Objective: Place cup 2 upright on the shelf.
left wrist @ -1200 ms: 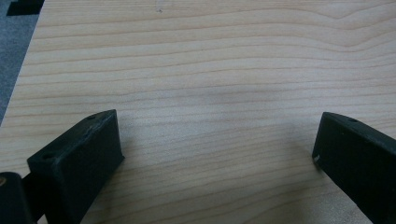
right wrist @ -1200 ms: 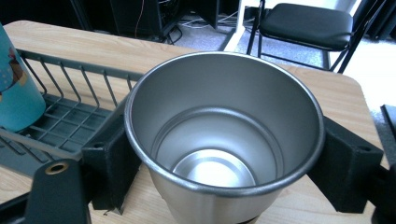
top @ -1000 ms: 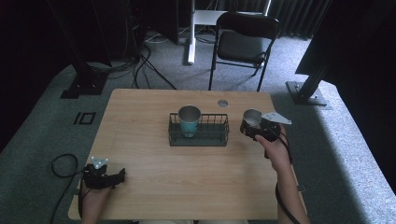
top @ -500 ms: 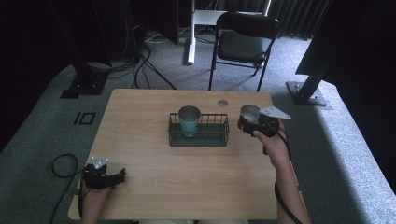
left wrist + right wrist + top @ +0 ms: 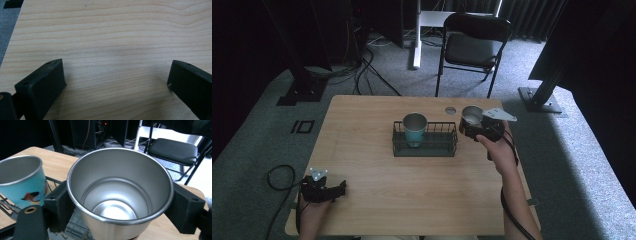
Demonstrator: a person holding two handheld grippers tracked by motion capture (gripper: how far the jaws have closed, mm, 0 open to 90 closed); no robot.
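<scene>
My right claw [image 5: 120, 202] clamps the steel cup [image 5: 120, 192] by its sides, upright and empty, just beside the wire basket's [image 5: 424, 148] right end. I should carry it level over the free space beside the teal cup [image 5: 414, 128], also empty, then lower. My left claw [image 5: 115, 82] rests wide open on the worktop [image 5: 412, 195], well away from the basket.

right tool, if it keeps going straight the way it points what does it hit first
Probably the wire basket: the right tool, shut on a steel cup, points toward it and the blue cup inside. Depth is unclear.
</scene>
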